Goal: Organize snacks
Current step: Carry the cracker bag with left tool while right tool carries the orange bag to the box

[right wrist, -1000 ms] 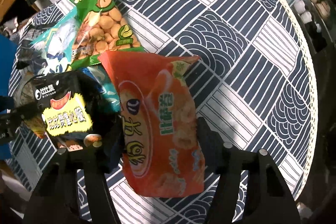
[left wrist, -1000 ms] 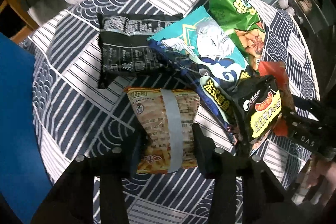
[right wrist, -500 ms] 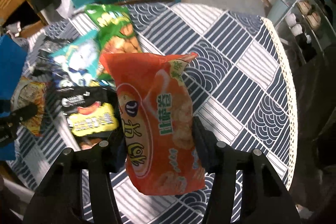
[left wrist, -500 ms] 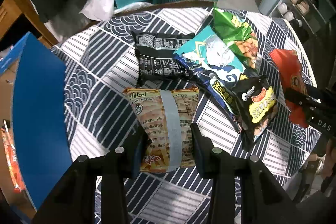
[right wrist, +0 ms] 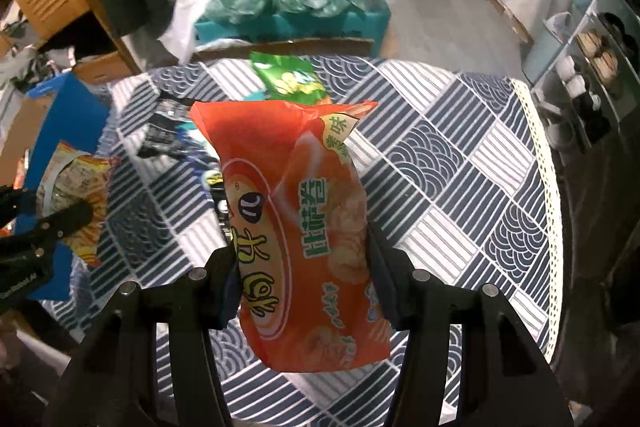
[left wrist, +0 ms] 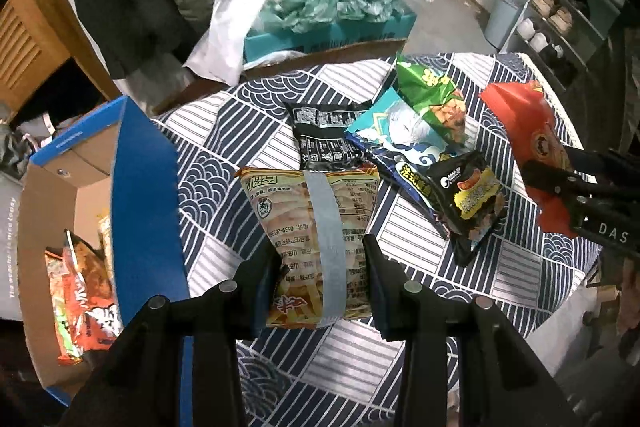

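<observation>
My left gripper (left wrist: 320, 279) is shut on a yellow snack bag (left wrist: 316, 231) with a grey back seam, held above the patterned table (left wrist: 224, 163). My right gripper (right wrist: 300, 267) is shut on an orange snack bag (right wrist: 296, 227), held high over the table (right wrist: 460, 163). The orange bag also shows at the right of the left wrist view (left wrist: 532, 147). The yellow bag shows at the left of the right wrist view (right wrist: 76, 187). On the table lie a black bag (left wrist: 324, 139), a teal bag (left wrist: 400, 135), a green bag (left wrist: 436, 95) and a small black-and-yellow bag (left wrist: 472, 195).
An open blue cardboard box (left wrist: 136, 187) stands left of the table and holds red snack packs (left wrist: 80, 299). A teal box with plastic bags (left wrist: 328, 11) sits behind the table. A shelf (left wrist: 568, 7) stands at the far right.
Both grippers have risen away from the table with their bags. The table looks smaller and the blue box has come into view at the left.
</observation>
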Action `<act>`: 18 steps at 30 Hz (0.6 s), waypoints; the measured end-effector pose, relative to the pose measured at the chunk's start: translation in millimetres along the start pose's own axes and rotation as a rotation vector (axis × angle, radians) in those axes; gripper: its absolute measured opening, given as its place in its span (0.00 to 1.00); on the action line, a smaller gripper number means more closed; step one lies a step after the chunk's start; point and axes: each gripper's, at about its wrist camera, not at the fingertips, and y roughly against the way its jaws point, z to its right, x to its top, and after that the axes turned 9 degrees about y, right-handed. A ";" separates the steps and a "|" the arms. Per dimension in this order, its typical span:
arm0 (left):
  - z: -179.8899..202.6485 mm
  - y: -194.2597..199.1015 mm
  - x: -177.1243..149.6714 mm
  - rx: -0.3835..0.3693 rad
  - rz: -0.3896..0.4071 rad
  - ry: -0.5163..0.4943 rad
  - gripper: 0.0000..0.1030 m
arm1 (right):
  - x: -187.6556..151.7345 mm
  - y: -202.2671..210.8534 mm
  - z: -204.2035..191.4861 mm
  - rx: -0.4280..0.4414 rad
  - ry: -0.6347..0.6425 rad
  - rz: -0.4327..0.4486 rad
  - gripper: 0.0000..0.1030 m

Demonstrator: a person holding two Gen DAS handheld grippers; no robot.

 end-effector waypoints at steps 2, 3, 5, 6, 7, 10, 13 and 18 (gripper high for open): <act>-2.9 6.0 -0.5 -0.005 0.006 0.007 0.40 | 1.6 7.7 -8.3 0.009 0.013 0.015 0.53; -3.8 8.0 -1.1 -0.006 0.009 0.009 0.40 | 1.6 11.1 -12.1 0.013 0.019 0.021 0.53; -9.0 14.4 -2.4 -0.006 0.016 0.015 0.40 | 3.2 19.0 -21.8 0.024 0.038 0.035 0.53; -12.1 18.2 -2.9 -0.005 0.023 0.018 0.40 | 4.1 22.6 -26.7 0.029 0.048 0.042 0.53; -14.0 20.8 -3.5 -0.004 0.028 0.021 0.40 | 4.5 25.4 -31.2 0.033 0.056 0.047 0.53; -22.8 30.8 -4.9 0.002 0.047 0.030 0.40 | 6.7 34.9 -45.1 0.047 0.083 0.063 0.53; -30.0 39.8 -6.5 0.015 0.066 0.035 0.40 | 9.1 43.3 -58.0 0.062 0.109 0.078 0.53; -44.8 52.5 -10.0 0.026 0.088 0.047 0.40 | 14.6 54.1 -79.1 0.086 0.147 0.099 0.53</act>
